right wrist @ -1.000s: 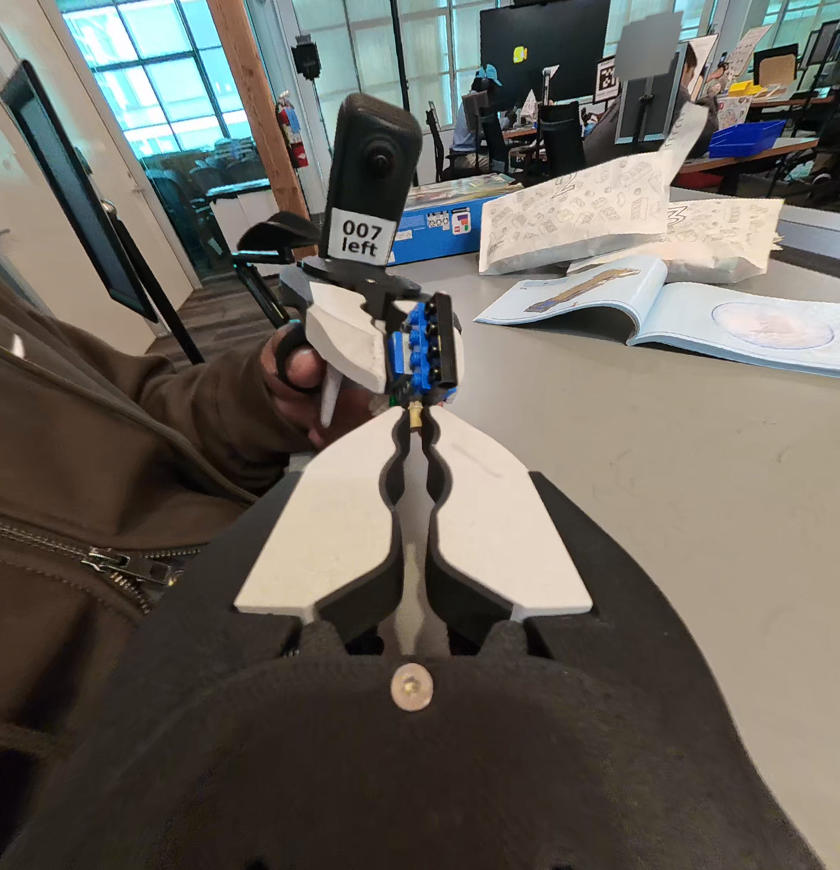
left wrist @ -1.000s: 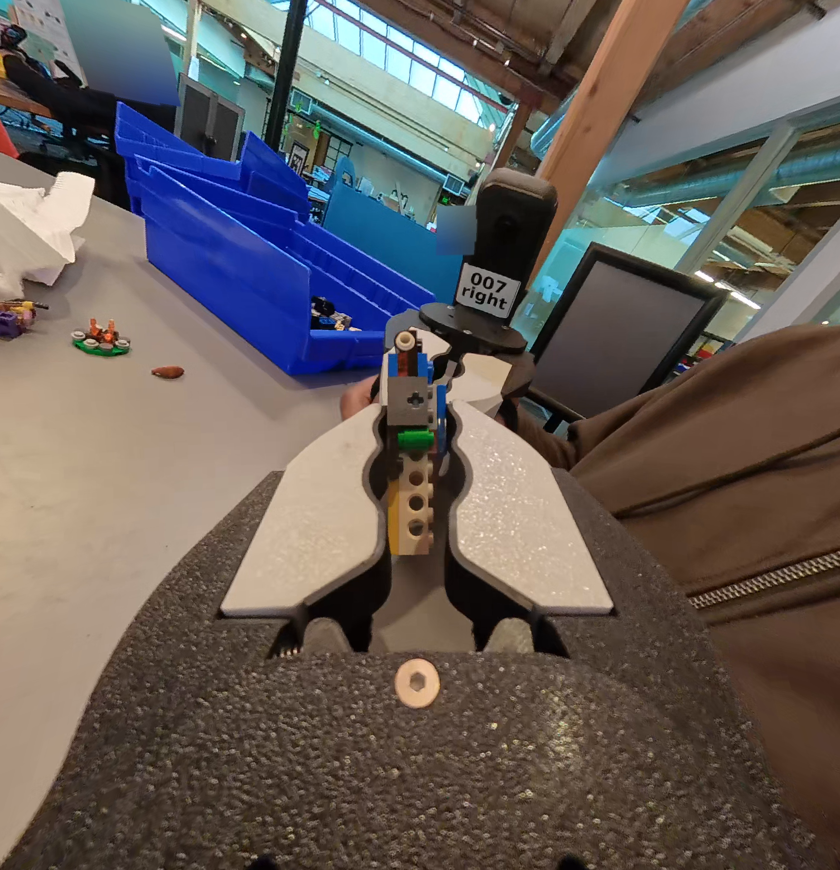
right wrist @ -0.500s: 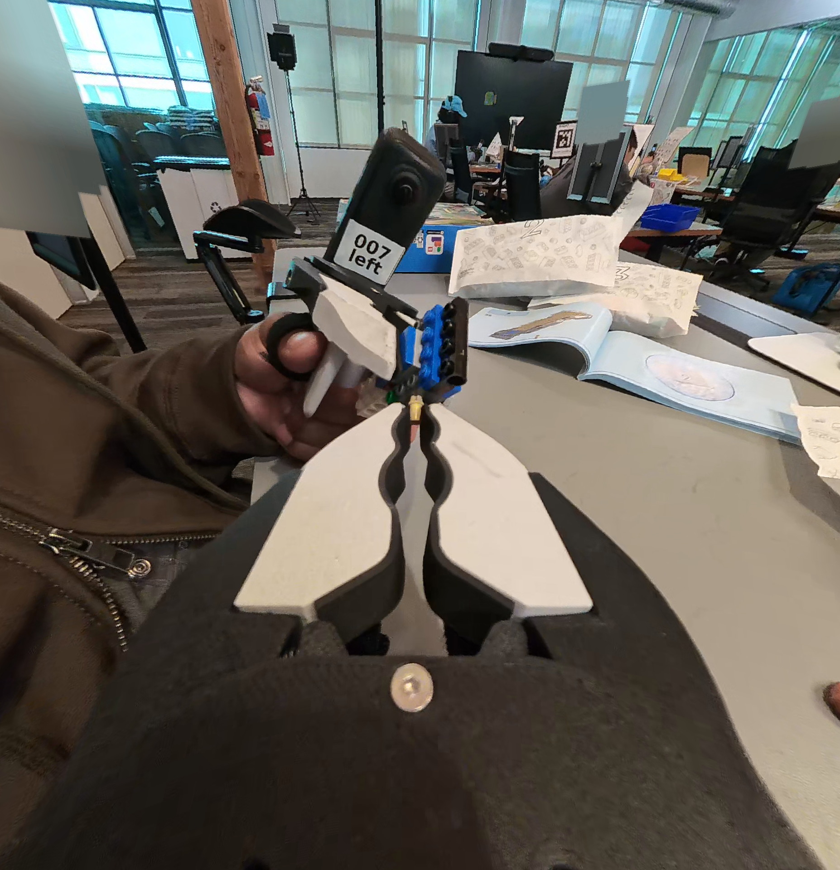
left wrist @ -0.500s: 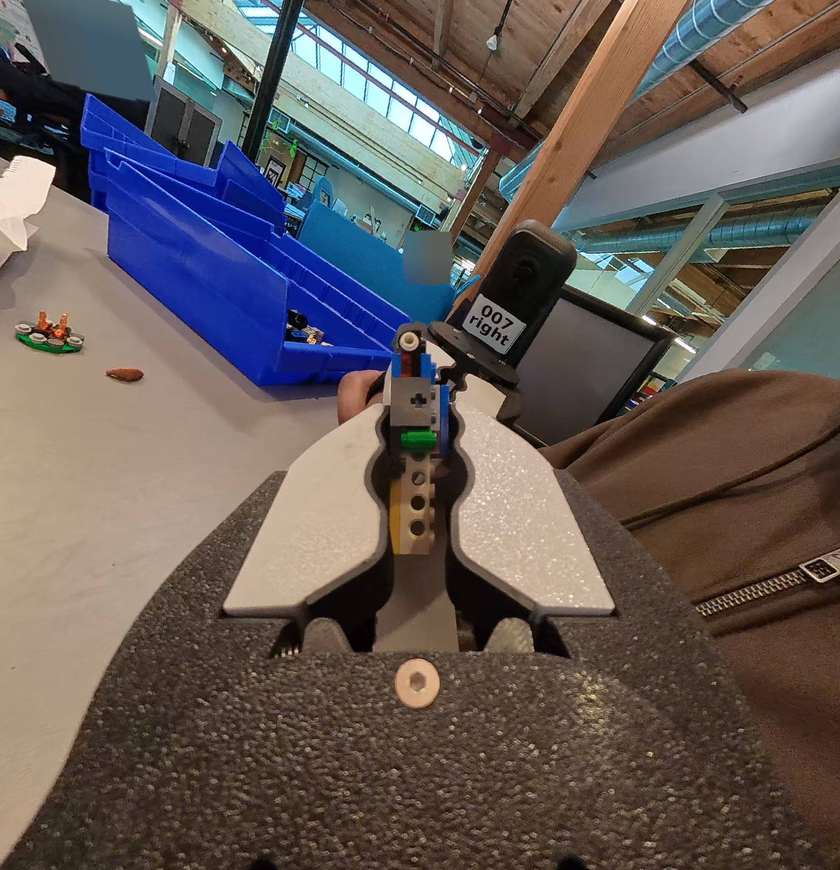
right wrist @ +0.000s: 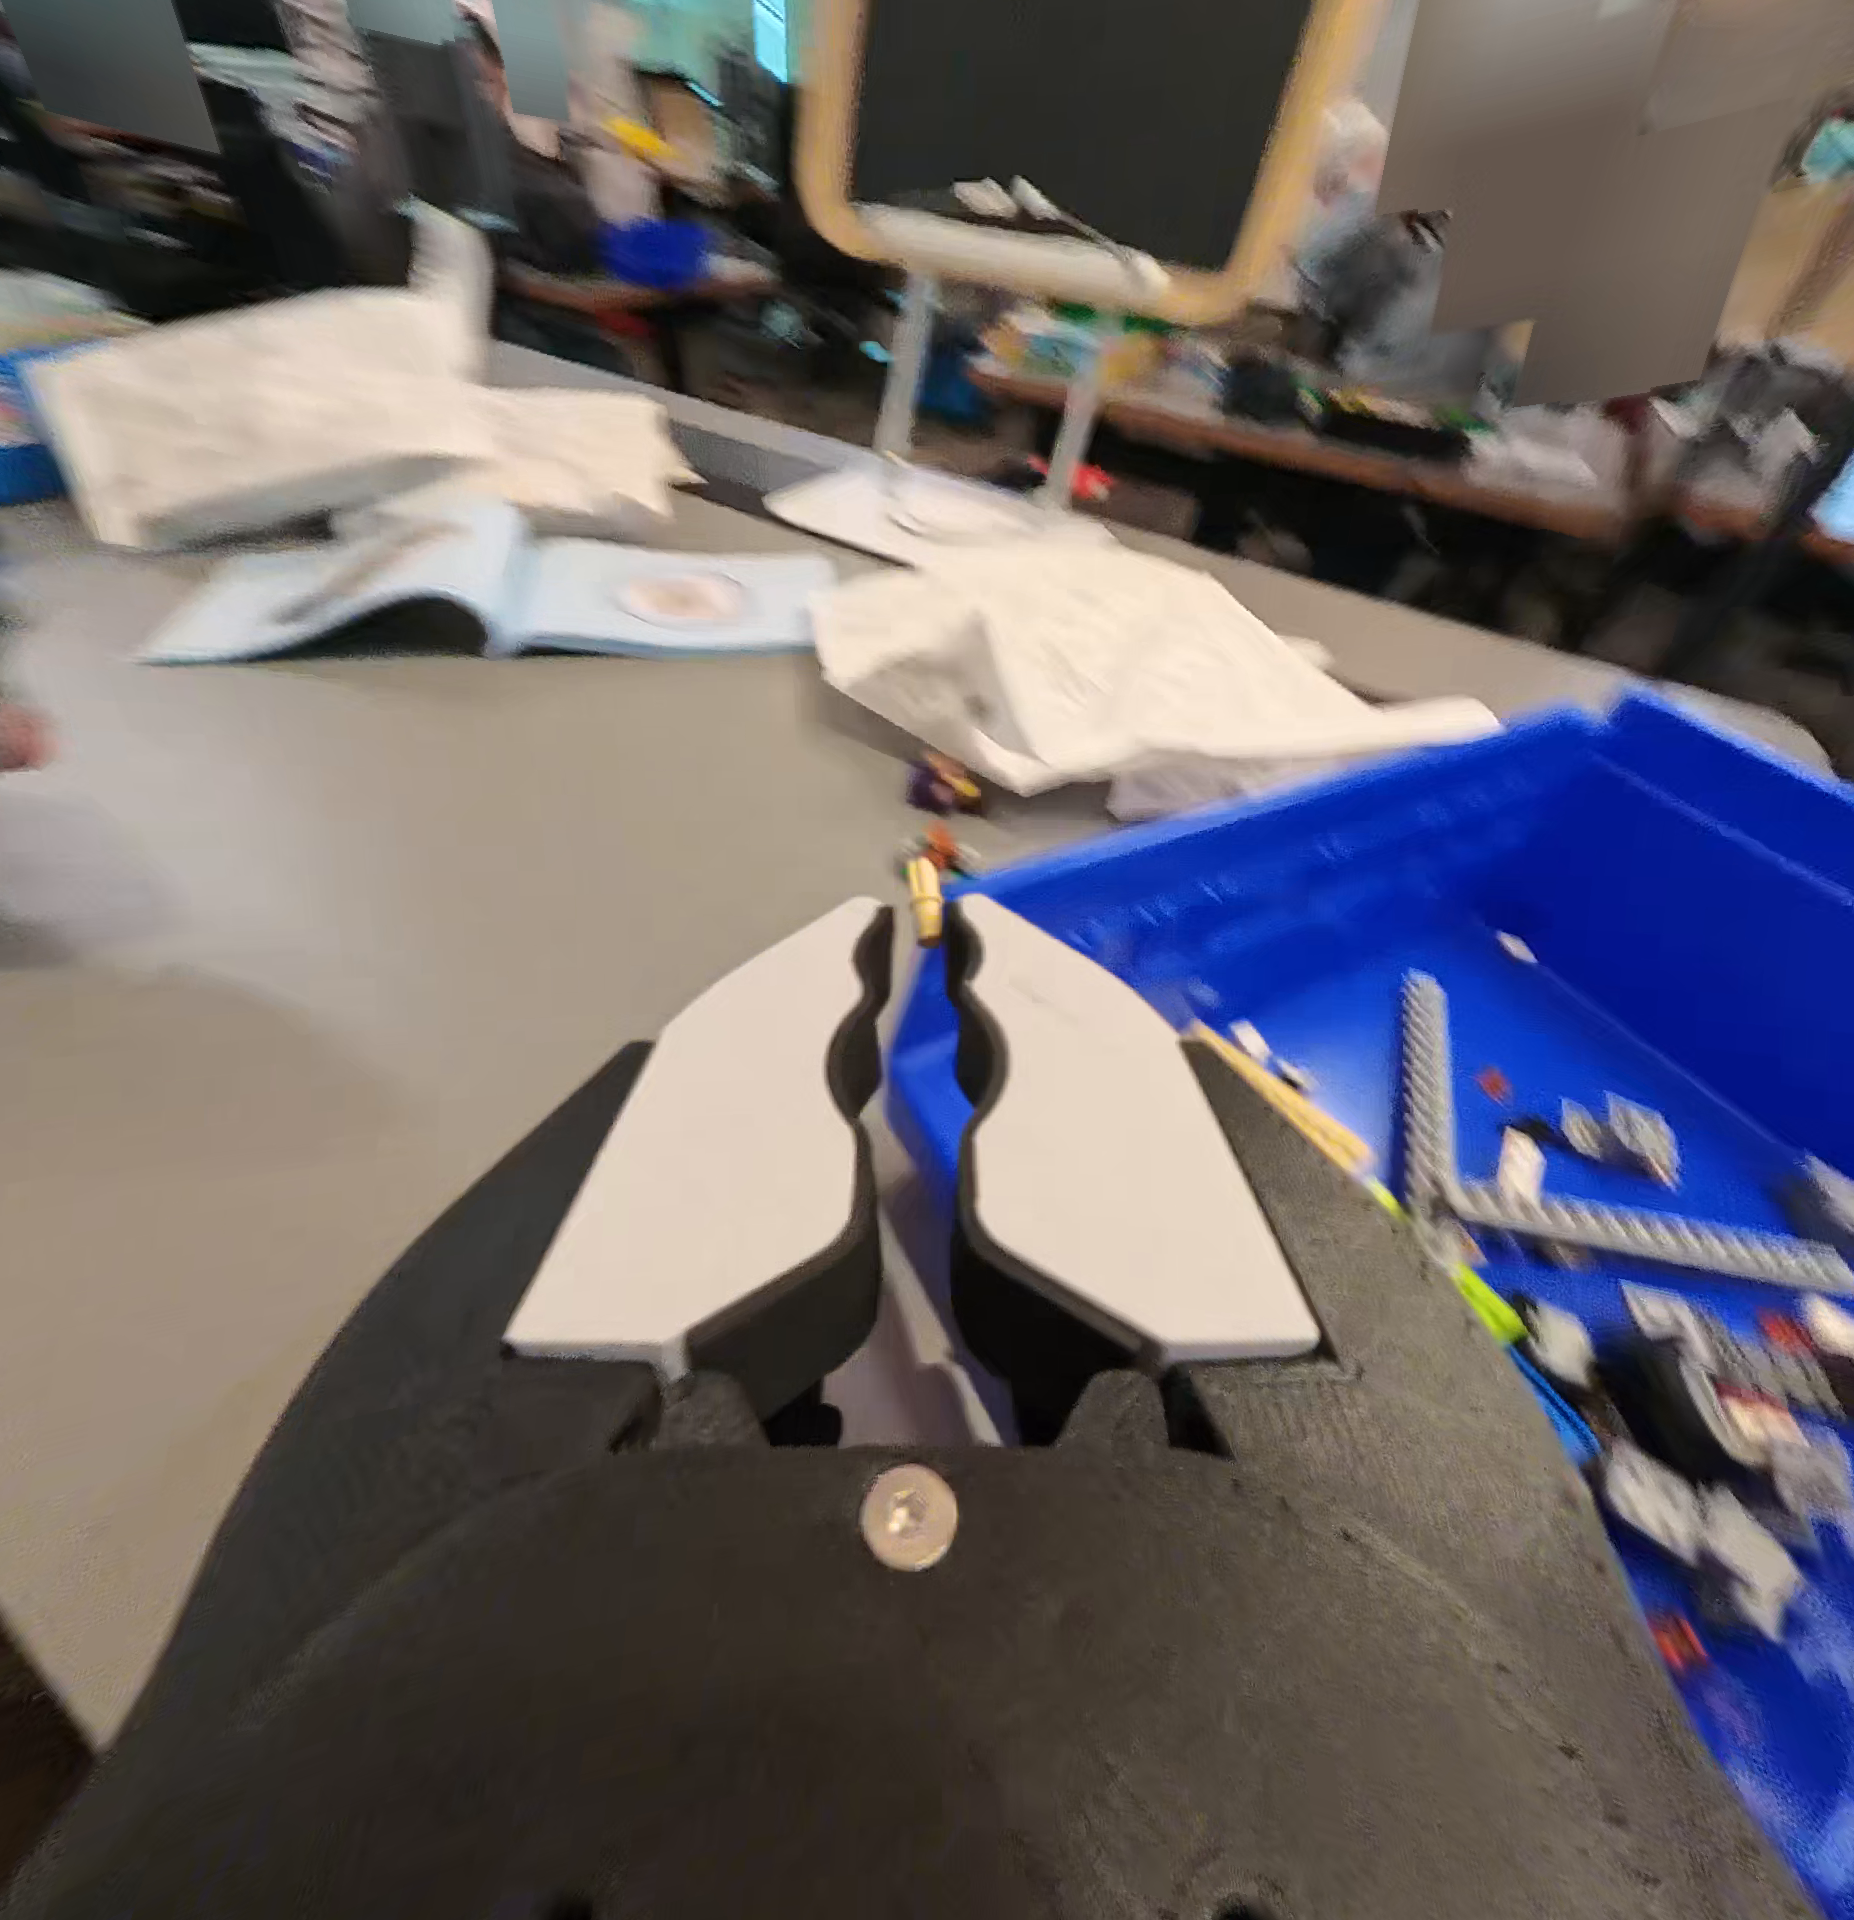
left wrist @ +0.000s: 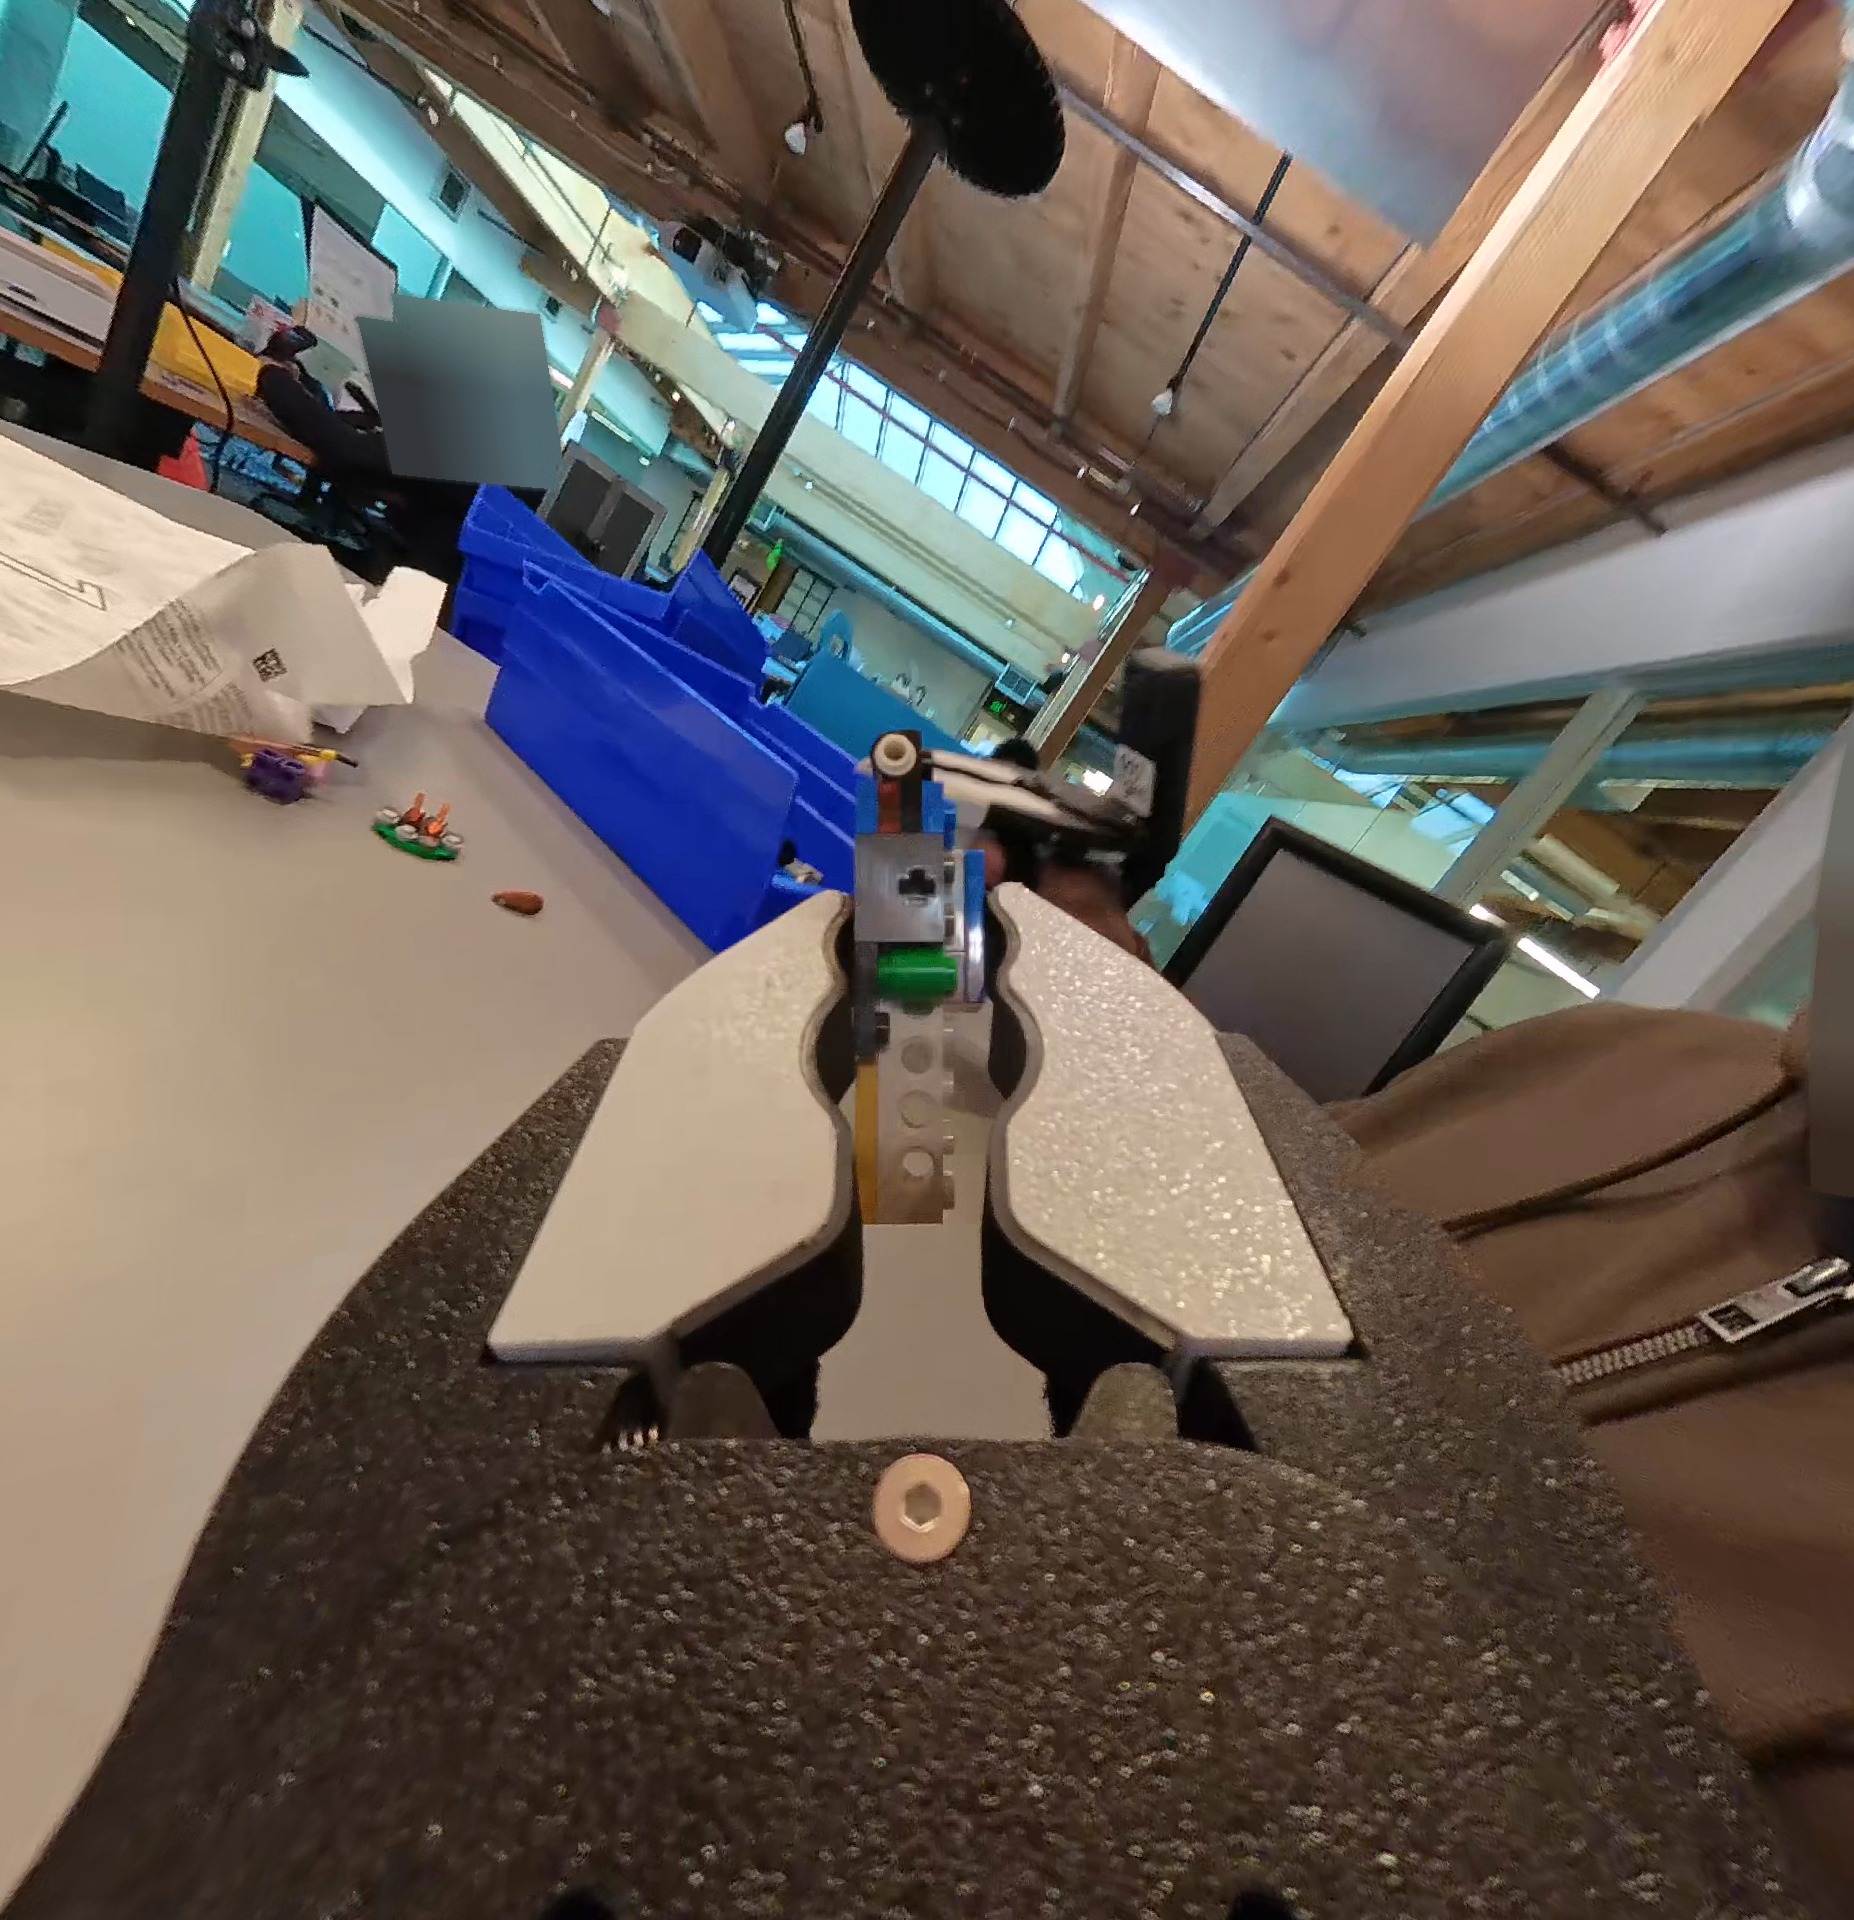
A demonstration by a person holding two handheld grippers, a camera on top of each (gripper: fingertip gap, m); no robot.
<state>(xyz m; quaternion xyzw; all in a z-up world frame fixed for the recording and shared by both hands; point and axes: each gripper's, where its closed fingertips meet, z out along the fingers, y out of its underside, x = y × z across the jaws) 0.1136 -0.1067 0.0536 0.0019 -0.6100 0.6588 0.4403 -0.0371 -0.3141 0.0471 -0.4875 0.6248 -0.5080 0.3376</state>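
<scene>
Two grippers, each hand-held. L gripper (left wrist: 920, 909) points fwd, tilted a bit upward, off the grey table (left wrist: 227, 1039), w/ a brown jacket sleeve (left wrist: 1577, 1143) at its right. Its jaws are clenched on a multicolour brick assembly (left wrist: 902, 883): dark-grey block, green stud, blue parts, and a yellow/grey holed beam running back between the fingers. The L pad sits against the grey block and the R pad against the blue edge; the white-tipped top sticks out past the fingertips. Beyond it are stacked blue bins (left wrist: 642, 758), and farther left on the table a small green build (left wrist: 416, 831), a brown bit (left wrist: 518, 902), a purple piece (left wrist: 276, 774) and printed paper (left wrist: 123, 623).

R gripper (right wrist: 920, 920) hangs over the near corner of a blue bin (right wrist: 1318, 935): L finger over bare table, R finger over the bin's inside, where loose grey and mixed parts (right wrist: 1525, 1195) lie. The view is smeared. Jaws are parted narrowly. A small tan pin (right wrist: 925, 904) sits tilted at the fingertips, w/ a dark sliver of gap on the L-finger side. Whether it touches the R tip, can't tell. The pads don't look pressed on it. Ahead on the table are crumpled paper bags (right wrist: 1058, 665) and an open booklet (right wrist: 507, 603).
</scene>
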